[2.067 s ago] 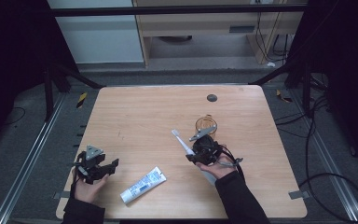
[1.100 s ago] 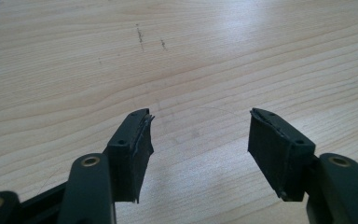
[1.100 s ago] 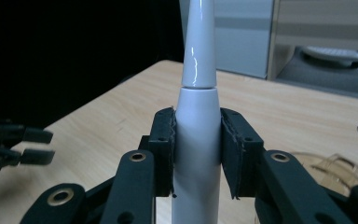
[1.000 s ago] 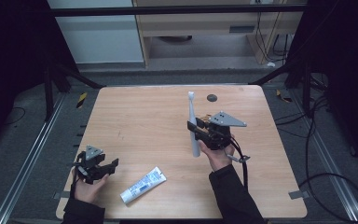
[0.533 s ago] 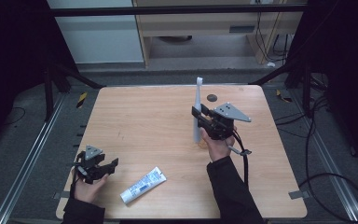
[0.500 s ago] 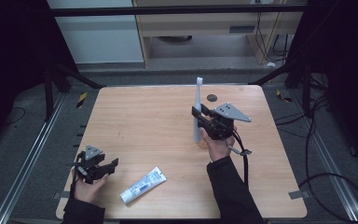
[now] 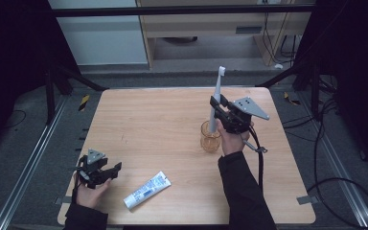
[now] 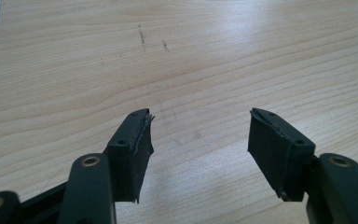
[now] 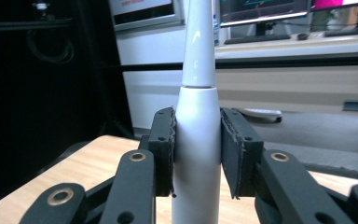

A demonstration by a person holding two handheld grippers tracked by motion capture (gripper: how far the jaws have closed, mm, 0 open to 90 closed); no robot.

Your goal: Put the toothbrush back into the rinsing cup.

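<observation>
One pale wooden table (image 7: pixel 153 124), dark surroundings

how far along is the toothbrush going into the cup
Done: the electric toothbrush is off the table, clamped upright in the right tongs, brush head up. In hand: its lower end hangs right over the amber glass cup; whether it is past the rim I cannot tell. Left: lower it in and let go. The toothpaste tube lies untouched near the open left tongs.

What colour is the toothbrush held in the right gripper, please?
White toothbrush; it shows best in the right gripper view.
</observation>
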